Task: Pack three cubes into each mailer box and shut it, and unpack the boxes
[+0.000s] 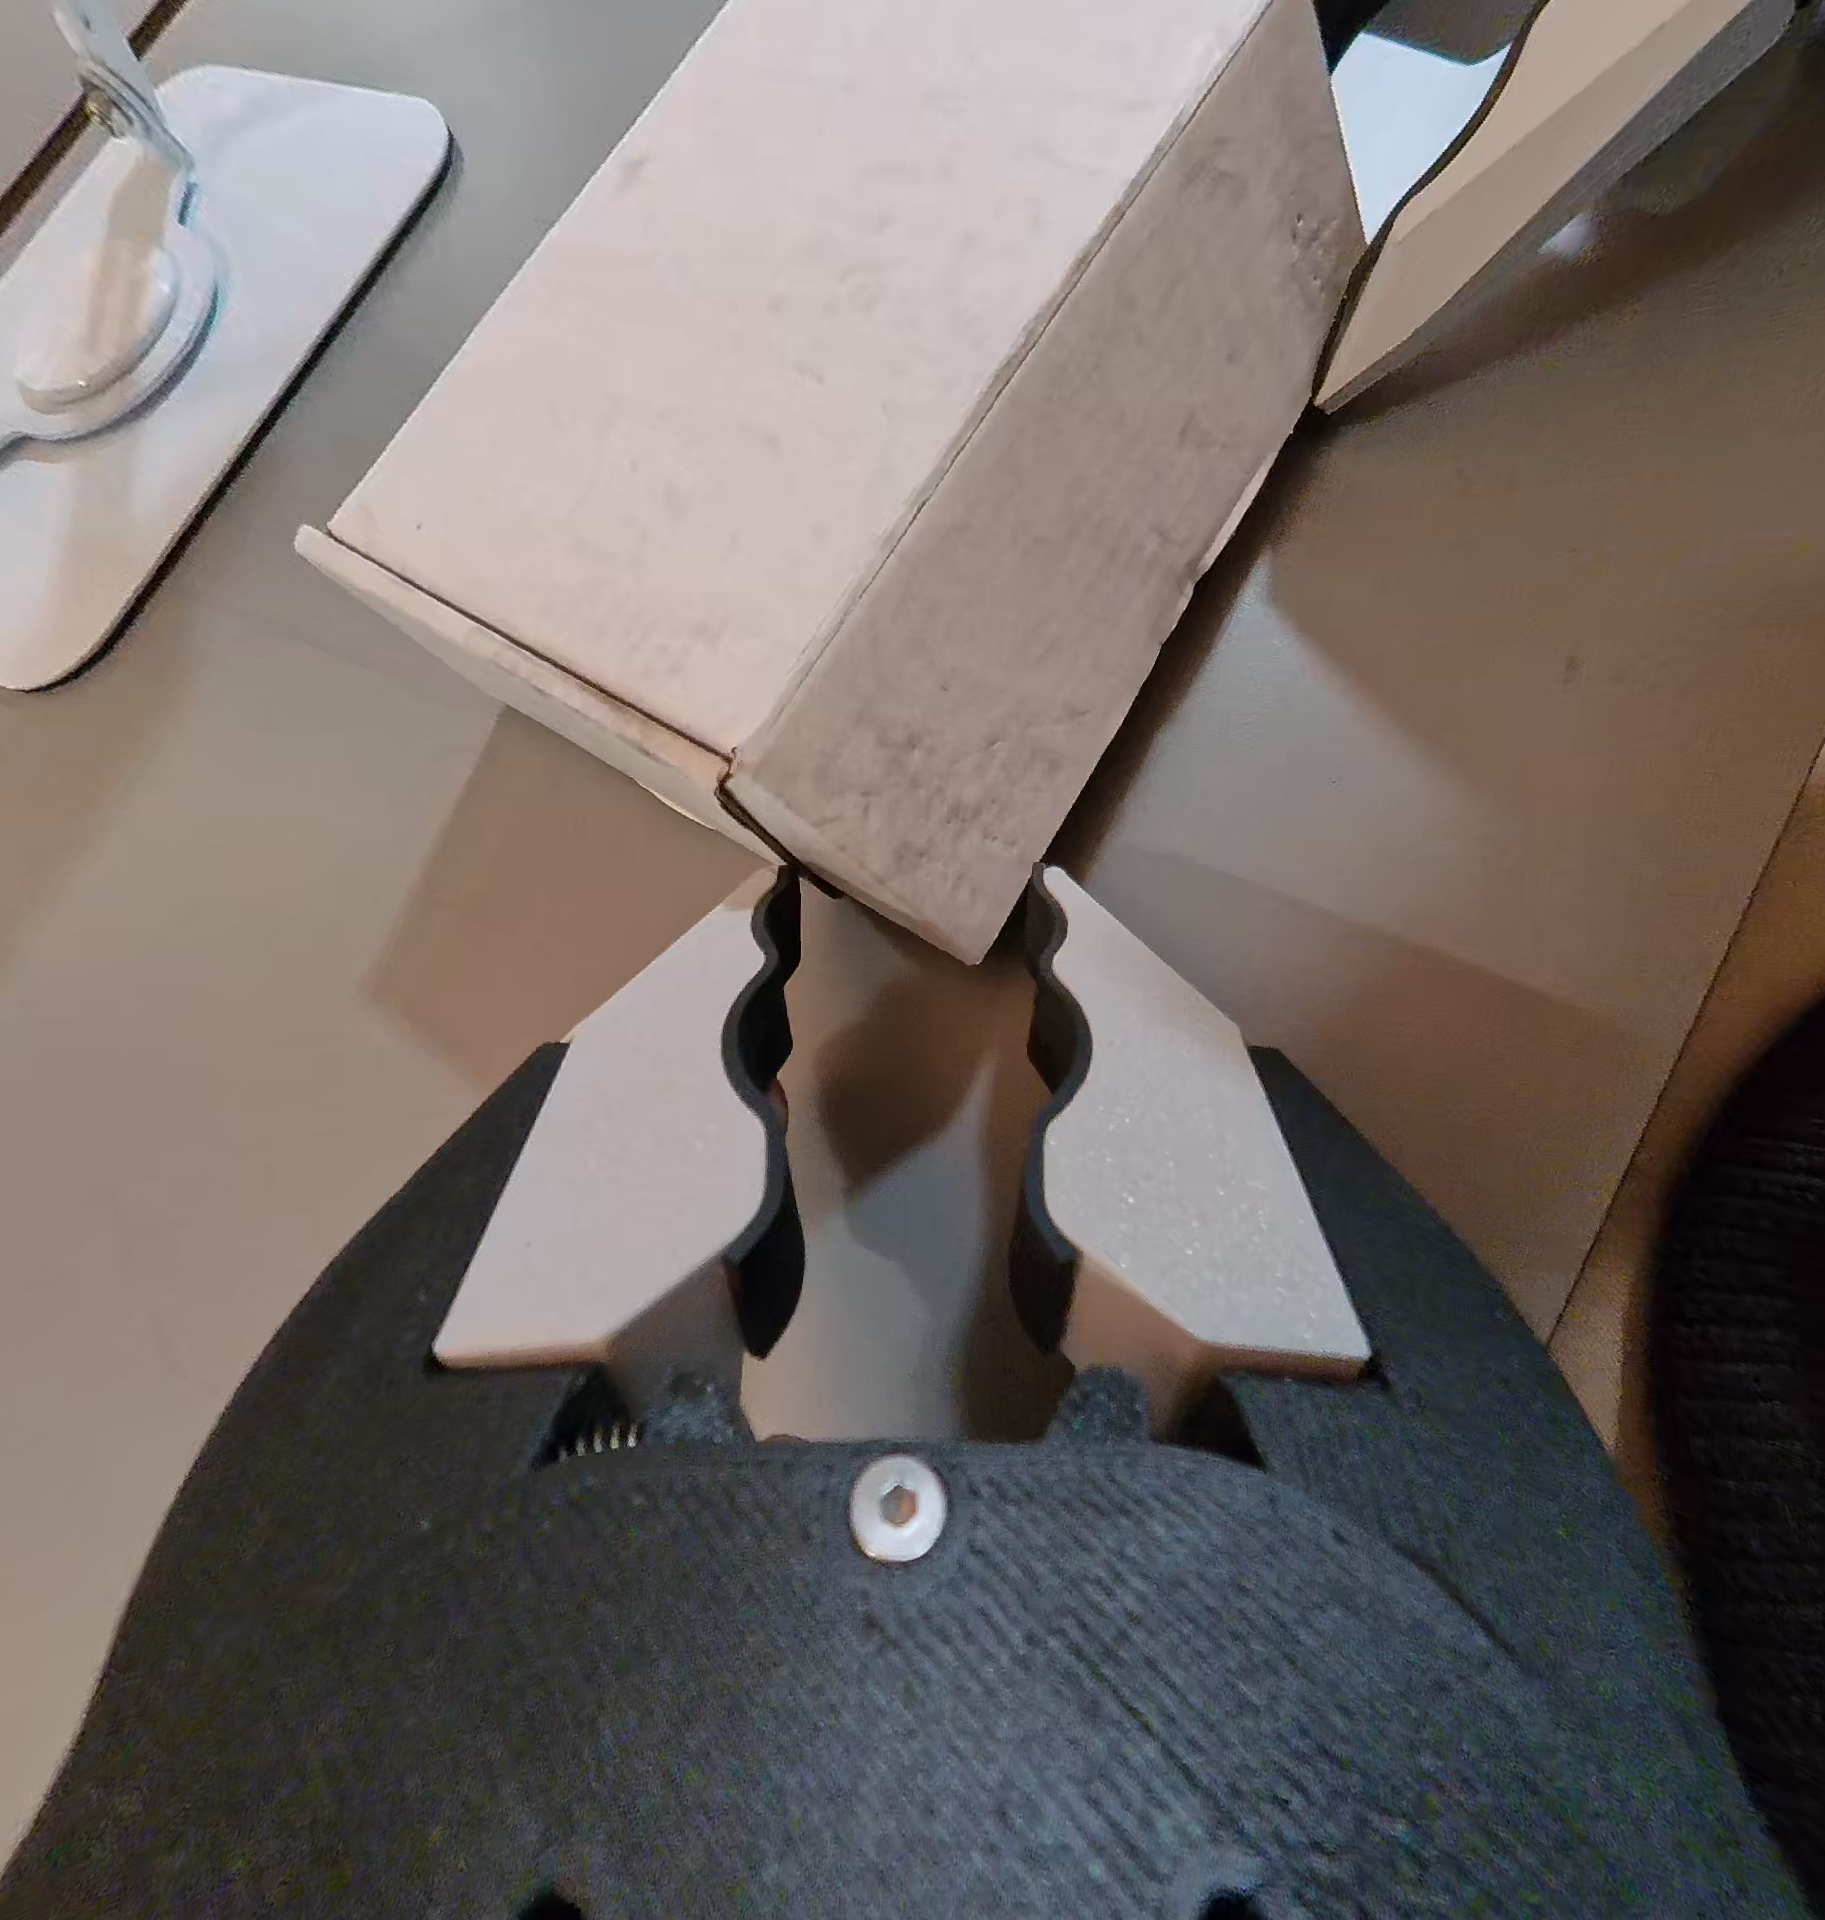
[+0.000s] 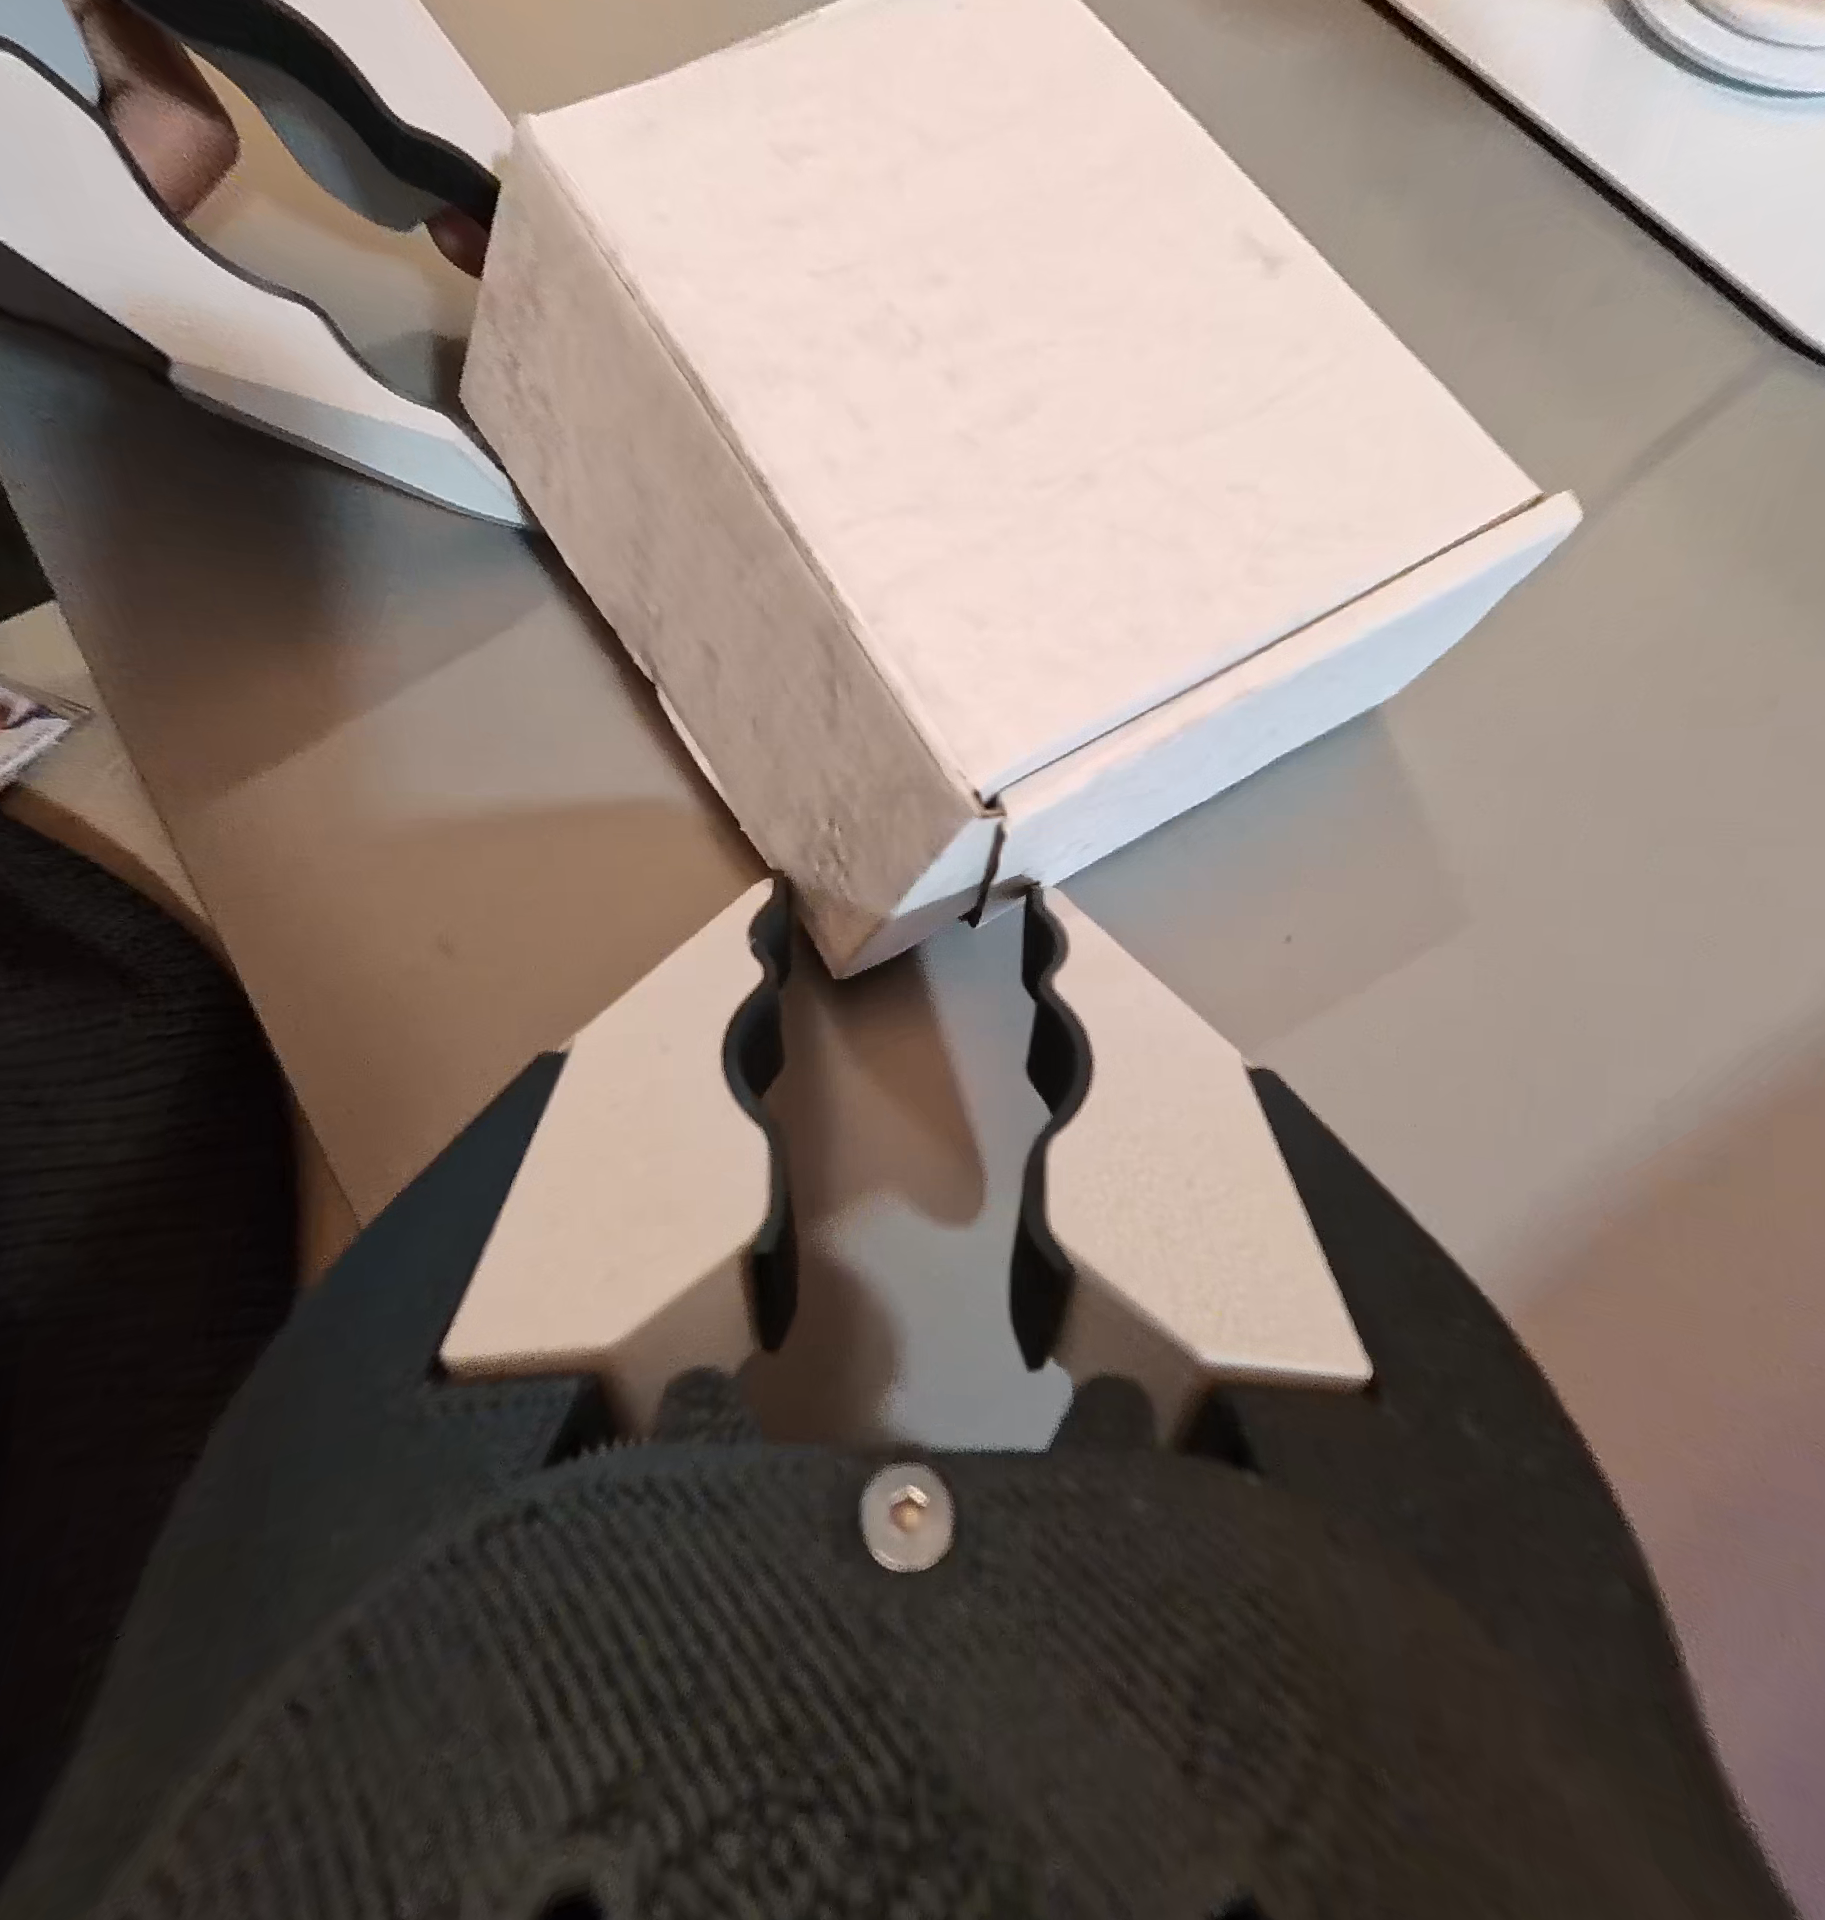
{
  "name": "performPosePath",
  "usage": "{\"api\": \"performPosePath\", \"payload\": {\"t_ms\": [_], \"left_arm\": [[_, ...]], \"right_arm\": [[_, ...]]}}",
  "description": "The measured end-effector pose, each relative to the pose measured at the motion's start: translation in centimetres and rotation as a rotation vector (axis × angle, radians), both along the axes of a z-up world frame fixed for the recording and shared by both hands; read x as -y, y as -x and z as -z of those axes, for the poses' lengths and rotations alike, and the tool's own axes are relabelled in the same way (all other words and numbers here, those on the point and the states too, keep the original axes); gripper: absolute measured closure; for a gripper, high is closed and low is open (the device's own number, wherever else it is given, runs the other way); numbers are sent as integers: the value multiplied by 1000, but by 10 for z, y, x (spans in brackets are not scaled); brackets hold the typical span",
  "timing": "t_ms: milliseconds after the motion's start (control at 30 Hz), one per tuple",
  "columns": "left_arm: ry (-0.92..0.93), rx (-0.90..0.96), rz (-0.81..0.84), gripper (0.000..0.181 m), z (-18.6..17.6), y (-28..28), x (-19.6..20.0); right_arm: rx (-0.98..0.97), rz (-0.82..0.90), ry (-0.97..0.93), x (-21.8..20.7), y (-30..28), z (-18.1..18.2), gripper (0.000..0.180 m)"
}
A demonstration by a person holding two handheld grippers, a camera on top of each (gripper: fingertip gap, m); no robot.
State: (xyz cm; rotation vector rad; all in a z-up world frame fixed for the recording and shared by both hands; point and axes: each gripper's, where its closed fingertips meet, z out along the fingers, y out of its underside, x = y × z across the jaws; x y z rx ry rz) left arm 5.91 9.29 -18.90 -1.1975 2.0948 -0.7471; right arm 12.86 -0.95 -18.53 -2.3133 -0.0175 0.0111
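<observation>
A closed white mailer box (image 1: pixel 783 416) hangs tilted above the grey table, held at two opposite corners. My left gripper (image 1: pixel 910 883) has its fingertips pinched on the box's near bottom corner. The right gripper's fingers (image 1: pixel 1573 156) show at the box's far end. In the right wrist view the same box (image 2: pixel 991 468) has its near corner between the tips of my right gripper (image 2: pixel 903 899). The left gripper (image 2: pixel 264 239) clasps the far corner there. No cubes are in view; the inside of the box is hidden.
A white monitor-stand base with a black rim (image 1: pixel 212 364) lies on the table to the left; it also shows in the right wrist view (image 2: pixel 1666 156). The table edge (image 1: pixel 1718 935) and a person's dark clothing (image 1: pixel 1781 1351) are close by. A small card (image 2: pixel 4 717) lies below the edge.
</observation>
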Motion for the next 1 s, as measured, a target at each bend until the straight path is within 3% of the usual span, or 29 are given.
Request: {"api": "performPosePath", "payload": {"t_ms": [267, 333, 733, 1000], "left_arm": [[-1, 9, -2, 141, -1, 0, 0], [6, 18, -15, 133, -3, -1, -2], [143, 13, -50, 104, -10, -4, -9], [180, -18, -25, 115, -8, -2, -6]], "right_arm": [[-60, -13, -44, 3, -1, -2, 131], [-63, -4, -56, 6, -5, -4, 120], [51, -44, -40, 6, -7, -3, 118], [14, -69, -61, 7, -3, -7, 130]]}}
